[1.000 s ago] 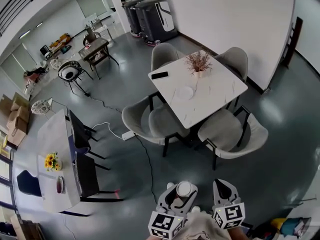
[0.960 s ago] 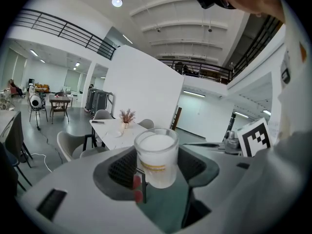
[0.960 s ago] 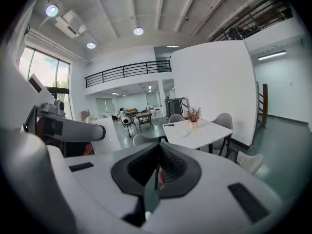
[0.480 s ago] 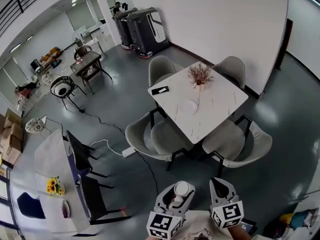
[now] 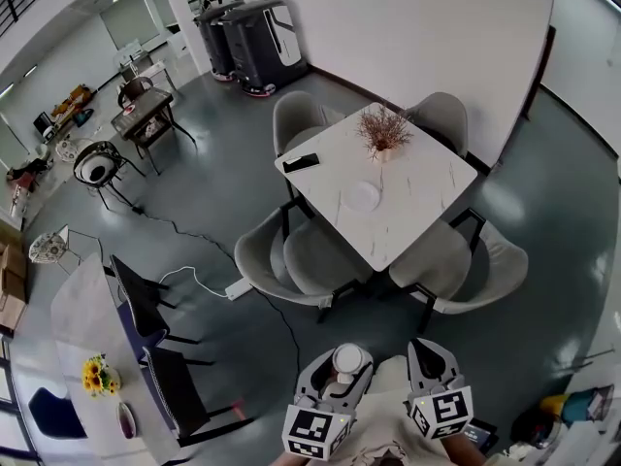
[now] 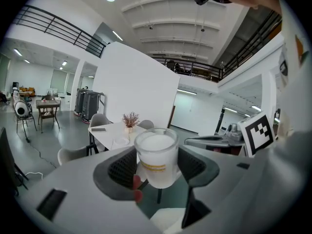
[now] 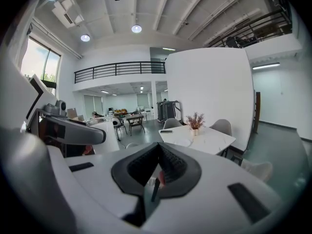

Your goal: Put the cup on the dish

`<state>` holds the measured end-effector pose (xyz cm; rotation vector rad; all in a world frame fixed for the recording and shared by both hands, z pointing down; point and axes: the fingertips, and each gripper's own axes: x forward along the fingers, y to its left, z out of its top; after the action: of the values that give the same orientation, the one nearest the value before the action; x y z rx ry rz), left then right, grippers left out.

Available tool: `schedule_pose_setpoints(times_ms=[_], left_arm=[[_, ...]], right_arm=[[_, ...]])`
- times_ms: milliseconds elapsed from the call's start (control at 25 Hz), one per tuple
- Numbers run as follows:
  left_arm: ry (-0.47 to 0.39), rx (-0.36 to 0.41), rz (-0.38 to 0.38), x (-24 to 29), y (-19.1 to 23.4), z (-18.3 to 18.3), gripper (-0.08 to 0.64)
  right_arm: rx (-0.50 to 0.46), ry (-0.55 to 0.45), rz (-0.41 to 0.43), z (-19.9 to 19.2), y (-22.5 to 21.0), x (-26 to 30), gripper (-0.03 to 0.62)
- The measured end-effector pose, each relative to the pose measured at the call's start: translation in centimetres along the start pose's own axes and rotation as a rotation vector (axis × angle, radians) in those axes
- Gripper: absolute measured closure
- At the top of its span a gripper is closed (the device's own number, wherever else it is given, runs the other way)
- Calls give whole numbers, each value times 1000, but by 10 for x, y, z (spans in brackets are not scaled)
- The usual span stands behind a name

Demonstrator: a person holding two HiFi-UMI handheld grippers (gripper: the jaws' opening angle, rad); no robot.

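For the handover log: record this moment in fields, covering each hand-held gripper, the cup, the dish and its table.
Left hand-held gripper: shut on the cup, held upright
Right hand-held gripper: jaws together, nothing between them
Dish: bare, on the white table, well ahead across the floor
Also on table: dried plant, dark flat phone
Task state: cup not yet on dish

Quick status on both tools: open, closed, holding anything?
Left tool: closed on the cup.
Right tool: closed, nothing between its jaws.
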<state>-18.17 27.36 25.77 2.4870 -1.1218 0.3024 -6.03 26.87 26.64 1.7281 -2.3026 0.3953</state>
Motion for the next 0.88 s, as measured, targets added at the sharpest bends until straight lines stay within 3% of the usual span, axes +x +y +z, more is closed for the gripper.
schedule_pose_setpoints(times_ms=[520,880], left_arm=[[10,-46,40,41,40,17,293],[18,-33,53,123,61,55,293]], right_arm=[[8,32,46,11,-13,65,588],[11,48,79,33,-71,131,588]])
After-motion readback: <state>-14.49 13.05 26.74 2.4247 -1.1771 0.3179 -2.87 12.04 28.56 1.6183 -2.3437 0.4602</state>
